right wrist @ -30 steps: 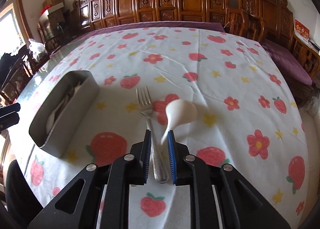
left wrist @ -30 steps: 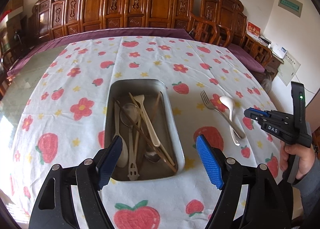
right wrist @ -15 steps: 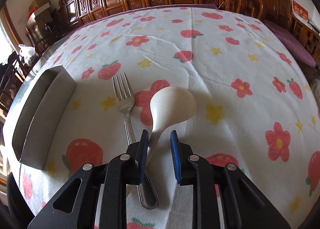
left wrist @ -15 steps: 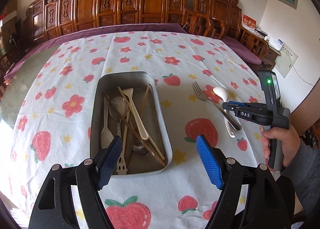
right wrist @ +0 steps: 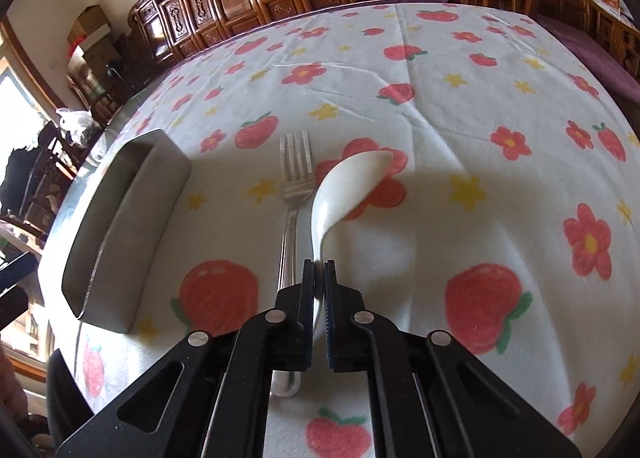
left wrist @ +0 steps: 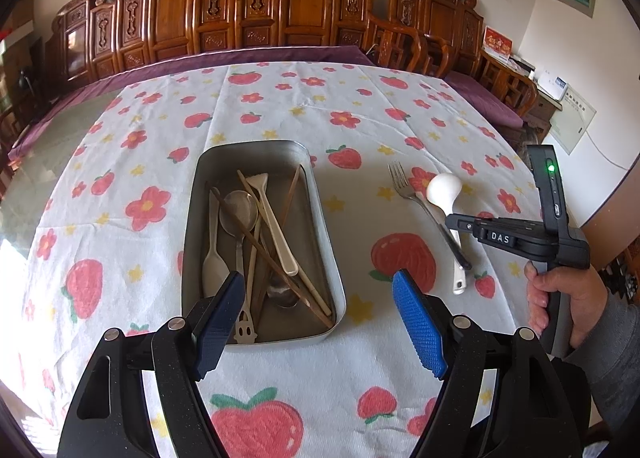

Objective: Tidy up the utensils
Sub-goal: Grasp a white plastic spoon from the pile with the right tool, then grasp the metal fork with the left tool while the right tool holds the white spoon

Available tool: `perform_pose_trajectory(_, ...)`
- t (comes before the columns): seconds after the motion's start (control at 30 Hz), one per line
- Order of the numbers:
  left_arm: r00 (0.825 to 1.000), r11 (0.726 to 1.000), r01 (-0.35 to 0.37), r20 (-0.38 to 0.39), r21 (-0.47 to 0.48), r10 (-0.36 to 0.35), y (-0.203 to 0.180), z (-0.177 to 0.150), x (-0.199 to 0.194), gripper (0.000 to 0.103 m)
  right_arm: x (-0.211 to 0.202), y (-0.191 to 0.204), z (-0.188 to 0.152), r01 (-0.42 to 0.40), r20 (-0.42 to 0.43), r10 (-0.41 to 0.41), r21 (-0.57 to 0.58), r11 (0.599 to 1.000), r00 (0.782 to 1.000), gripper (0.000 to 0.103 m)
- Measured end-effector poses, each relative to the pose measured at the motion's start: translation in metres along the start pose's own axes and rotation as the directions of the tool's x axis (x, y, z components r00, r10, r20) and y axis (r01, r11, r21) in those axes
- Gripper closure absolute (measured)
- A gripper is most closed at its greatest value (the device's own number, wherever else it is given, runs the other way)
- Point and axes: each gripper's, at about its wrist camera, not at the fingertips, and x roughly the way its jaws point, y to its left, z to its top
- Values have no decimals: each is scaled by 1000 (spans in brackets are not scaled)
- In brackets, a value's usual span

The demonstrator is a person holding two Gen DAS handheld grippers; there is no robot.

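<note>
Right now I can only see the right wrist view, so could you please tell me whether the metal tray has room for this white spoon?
Observer: The metal tray already holds a crossed pile of spoons and chopsticks, but the floor along its right side is bare.
Operator: Thank you. Where is the left gripper?
Observer: The left gripper hovers open over the tray's near end and holds nothing.
Operator: How much handle sits behind my fingers?
Observer: The right gripper is shut on the white spoon close to its bowl, so most of the handle sticks out behind the fingers.
</note>
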Motion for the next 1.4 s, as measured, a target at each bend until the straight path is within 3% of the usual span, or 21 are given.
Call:
perform_pose_trajectory(0.2,1000,1000,6,1,11,-6,-3,1,-1,30,-24,7,-9,2,12,-1,-32,1000,1000,99)
perform_pose_trajectory(0.47,1000,997,23,-3,70,-23,-35,13,18,30,-43,-9,-18,128,33,-124,-123,984,992,98)
perform_pose_trajectory(0.8,998,990,35,-49,137,-29,-76,31,69,30,-54,-36,-33,113,36,-110,-103,988,993,98)
perform_pose_trajectory(1.07,994,987,46,-106,152,-30,-98,43,115,44,-53,-48,-39,82,33,-79,-77,994,996,98)
perform_pose_trajectory(1.4,984,985,66,-173,158,-38,-119,53,162,69,-55,-54,-41,68,40,-65,-53,996,997,98)
